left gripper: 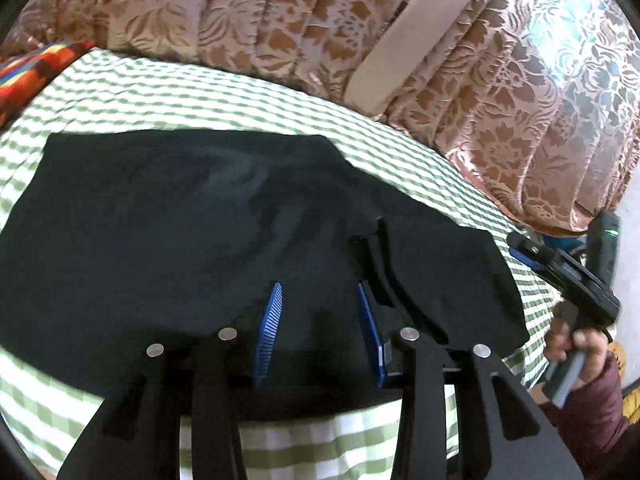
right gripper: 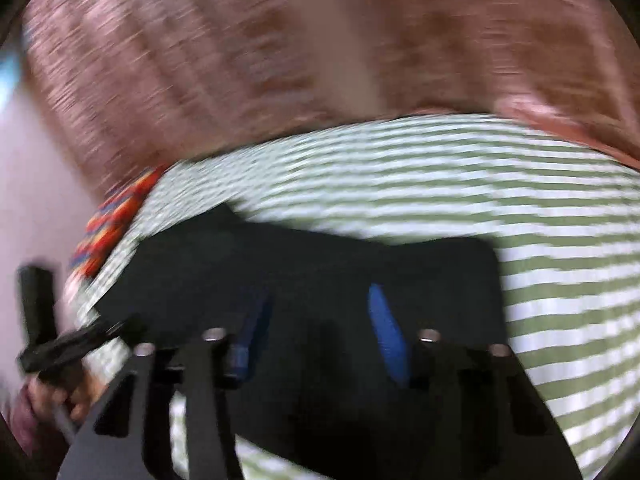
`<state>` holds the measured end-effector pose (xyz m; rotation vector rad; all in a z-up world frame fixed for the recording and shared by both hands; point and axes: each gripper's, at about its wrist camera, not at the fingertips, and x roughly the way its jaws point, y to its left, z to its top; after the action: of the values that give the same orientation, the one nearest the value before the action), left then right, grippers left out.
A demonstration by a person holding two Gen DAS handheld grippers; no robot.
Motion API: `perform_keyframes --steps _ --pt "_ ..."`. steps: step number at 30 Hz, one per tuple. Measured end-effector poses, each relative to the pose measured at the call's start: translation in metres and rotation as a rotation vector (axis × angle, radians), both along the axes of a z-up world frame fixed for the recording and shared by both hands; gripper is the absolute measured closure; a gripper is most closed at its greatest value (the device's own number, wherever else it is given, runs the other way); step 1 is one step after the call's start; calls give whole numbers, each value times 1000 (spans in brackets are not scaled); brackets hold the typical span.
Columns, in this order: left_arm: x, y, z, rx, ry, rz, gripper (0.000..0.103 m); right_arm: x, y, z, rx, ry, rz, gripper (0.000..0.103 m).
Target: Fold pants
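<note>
On the left I see a multicoloured cloth (left gripper: pixel 28 76) at the edge of my green-checked sheet (left gripper: pixel 168 92). The black pants (left gripper: pixel 180 220) lie folded across it. My left gripper (left gripper: pixel 320 312) hovers narrowly parted, gripping nothing; my right gripper (right gripper: pixel 320 320), blurred, likewise looks parted.

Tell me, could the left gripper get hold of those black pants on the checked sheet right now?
Probably yes. The left gripper hangs right above the black pants, jaws apart with nothing between them, and nothing lies in between. The right gripper is off at the far edge.
</note>
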<state>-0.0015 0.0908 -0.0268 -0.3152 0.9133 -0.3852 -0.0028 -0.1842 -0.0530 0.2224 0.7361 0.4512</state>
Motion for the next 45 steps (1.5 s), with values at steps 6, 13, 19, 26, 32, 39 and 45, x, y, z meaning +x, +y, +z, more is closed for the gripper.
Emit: perform_keyframes --steps 6,13,19,26,32,39,45 --pt "-7 11 -6 11 27 62 60 -10 93 -30 -74 70 284 74" --pt "-15 22 0 108 6 134 48 -19 99 -36 -112 48 267 73" --pt "-20 31 7 218 -19 192 48 -21 69 -8 -34 17 206 61" --pt "-29 46 12 260 -33 245 40 -17 27 6 -38 0 43 42" --pt "-31 51 15 274 -32 262 40 -7 -4 -21 -34 102 -65 42" --pt "-32 55 15 272 -24 277 35 -1 4 -37 -46 151 -28 18" --pt "-35 58 18 272 -30 287 35 4 10 -39 -45 183 -29 11"
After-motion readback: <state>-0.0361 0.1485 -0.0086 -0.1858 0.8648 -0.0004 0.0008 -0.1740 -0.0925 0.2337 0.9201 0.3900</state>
